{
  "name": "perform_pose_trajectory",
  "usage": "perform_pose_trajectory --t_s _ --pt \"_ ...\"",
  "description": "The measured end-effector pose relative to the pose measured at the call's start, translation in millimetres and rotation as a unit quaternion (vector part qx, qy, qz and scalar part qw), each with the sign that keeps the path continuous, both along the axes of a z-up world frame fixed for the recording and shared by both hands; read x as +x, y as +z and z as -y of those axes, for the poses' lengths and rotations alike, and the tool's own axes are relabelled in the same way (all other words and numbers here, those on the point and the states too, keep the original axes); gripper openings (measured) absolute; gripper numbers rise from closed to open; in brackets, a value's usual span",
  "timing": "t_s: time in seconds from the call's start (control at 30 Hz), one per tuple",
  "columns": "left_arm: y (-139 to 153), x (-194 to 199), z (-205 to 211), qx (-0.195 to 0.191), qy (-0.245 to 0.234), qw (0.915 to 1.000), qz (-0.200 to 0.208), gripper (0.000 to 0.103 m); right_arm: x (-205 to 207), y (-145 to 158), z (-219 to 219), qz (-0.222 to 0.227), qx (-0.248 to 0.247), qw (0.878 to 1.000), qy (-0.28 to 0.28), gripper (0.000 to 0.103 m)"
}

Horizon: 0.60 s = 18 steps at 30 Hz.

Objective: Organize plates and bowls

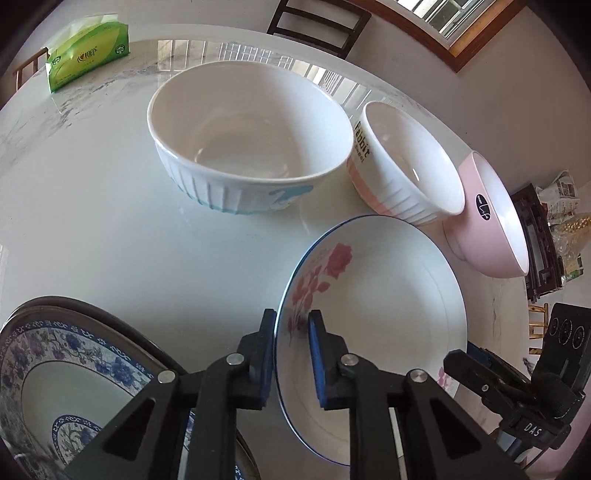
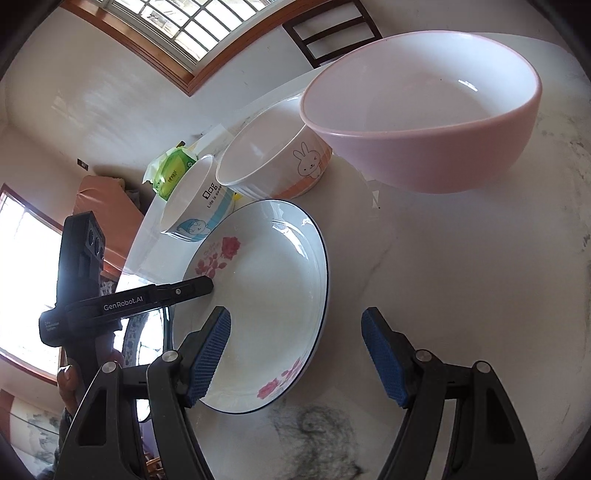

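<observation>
My left gripper (image 1: 292, 325) is shut on the near rim of the white rose-patterned plate (image 1: 373, 295), one finger under and one over the rim. The plate also shows in the right wrist view (image 2: 269, 295), with the left gripper (image 2: 207, 286) at its left edge. My right gripper (image 2: 295, 328) is open and empty over the plate's right rim. A large white bowl with blue print (image 1: 251, 136), a white rabbit bowl (image 1: 406, 162) and a pink bowl (image 1: 491, 221) stand behind the plate. A blue floral plate (image 1: 70, 373) lies at the lower left.
A green tissue pack (image 1: 88, 50) lies at the far left of the marble table (image 1: 110, 229). A dark chair (image 1: 317, 22) stands behind the table. The right gripper's body (image 1: 524, 391) shows at the plate's right edge.
</observation>
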State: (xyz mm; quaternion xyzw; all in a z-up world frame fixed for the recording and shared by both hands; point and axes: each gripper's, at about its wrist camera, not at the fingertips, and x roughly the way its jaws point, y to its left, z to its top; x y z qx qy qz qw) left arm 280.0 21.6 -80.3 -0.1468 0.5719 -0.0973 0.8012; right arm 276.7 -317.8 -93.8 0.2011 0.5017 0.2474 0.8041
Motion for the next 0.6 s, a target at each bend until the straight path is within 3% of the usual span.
perform_pose_trajectory --t_s 0.03,0.1,0.17,0.3,0.6 --pt "-0.1 -2.5 1.0 0.003 0.003 1.0000 0.004 0.017 0.0 -1.4 -1.2 0.000 -0.003 1.000 0.002 0.067" --pt "-0.5 -7.8 2.2 0.006 0.011 0.9999 0.010 0.017 -0.6 -5.0 -8.1 -0.002 -0.010 1.000 0.016 0.042" --pt "-1.3 -15.8 0.5 -0.002 0.023 0.9997 0.007 0.017 -4.0 -6.7 -12.7 0.010 -0.030 0.999 0.014 0.040" --pt "2.7 -36.6 4.6 -0.017 0.032 0.9993 0.005 0.017 -7.2 -10.0 -5.4 0.004 -0.019 1.000 0.008 0.032" --pt "30.8 -73.2 22.2 -0.025 0.031 0.9985 0.038 0.017 -40.6 -5.3 13.1 0.001 -0.003 1.000 -0.014 0.032"
